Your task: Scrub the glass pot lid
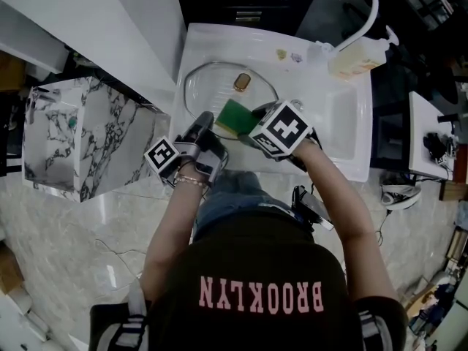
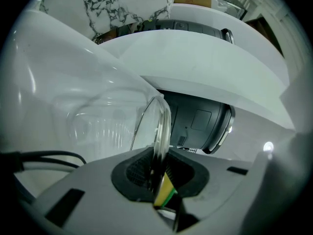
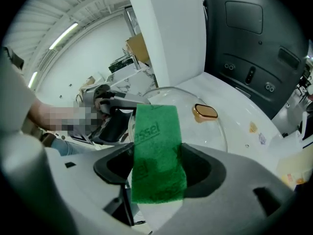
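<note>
Jaws are clamped: left gripper (image 1: 206, 121) on the near rim of the glass pot lid (image 1: 219, 88), right gripper (image 3: 156, 166) on the sponge (image 1: 235, 118), which is held just beside that rim, with the lid's face lying beyond.

It looked like a kitchen washing-up station set up inside a large workshop or warehouse hall, not a home. A white sink (image 1: 349, 134) with a curved white tap (image 1: 374, 9) and a pump bottle (image 1: 357, 58) of yellowish liquid stood beside a marble-patterned cabinet (image 1: 88, 137) on a glossy stone floor (image 1: 66, 240). The right gripper view showed a ribbed industrial ceiling (image 3: 54, 9) with long strip lights (image 3: 63, 35) and a cardboard box (image 3: 139, 47), and a shoe (image 1: 400, 194) lay on the floor
</note>
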Demonstrator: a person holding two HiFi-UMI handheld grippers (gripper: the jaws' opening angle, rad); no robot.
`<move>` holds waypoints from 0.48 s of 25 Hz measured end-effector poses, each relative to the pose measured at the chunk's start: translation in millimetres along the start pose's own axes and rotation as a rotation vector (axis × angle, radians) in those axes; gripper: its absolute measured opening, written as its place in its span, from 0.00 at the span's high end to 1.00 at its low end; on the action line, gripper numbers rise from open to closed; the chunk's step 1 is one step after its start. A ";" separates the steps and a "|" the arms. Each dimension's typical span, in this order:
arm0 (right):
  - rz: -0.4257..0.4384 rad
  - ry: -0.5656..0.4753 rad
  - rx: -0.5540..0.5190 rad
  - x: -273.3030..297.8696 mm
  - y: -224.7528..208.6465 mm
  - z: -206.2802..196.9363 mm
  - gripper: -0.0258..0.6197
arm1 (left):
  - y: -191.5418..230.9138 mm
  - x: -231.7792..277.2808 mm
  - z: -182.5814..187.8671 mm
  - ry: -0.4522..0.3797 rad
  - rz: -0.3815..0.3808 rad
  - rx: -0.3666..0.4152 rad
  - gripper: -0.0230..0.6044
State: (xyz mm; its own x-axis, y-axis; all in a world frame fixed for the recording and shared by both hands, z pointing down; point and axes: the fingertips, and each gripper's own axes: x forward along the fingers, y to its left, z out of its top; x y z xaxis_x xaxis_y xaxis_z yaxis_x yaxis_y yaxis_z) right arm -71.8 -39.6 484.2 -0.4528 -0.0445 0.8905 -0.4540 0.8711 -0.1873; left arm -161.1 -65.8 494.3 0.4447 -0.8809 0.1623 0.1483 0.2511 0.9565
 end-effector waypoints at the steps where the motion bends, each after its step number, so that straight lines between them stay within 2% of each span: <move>1: -0.011 0.007 0.006 -0.2 -4.6 -1.3 0.51 | -0.3 0.3 -0.8 0.003 -0.004 -0.003 0.89; 4: -0.003 0.031 0.029 2.1 -14.3 -6.2 0.51 | 1.3 -0.4 -1.4 0.007 -0.001 -0.008 0.89; 12: 0.143 0.066 0.099 6.3 -30.0 -21.1 0.51 | 6.4 -4.7 -0.6 0.007 0.018 -0.006 0.88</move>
State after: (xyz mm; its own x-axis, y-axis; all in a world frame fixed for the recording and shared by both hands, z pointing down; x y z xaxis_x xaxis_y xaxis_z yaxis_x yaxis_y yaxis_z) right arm -44.9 -55.7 504.2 -0.4683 0.1116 0.8765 -0.4631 0.8138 -0.3510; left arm -161.7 -59.8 499.5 0.4533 -0.8734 0.1781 0.1450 0.2694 0.9520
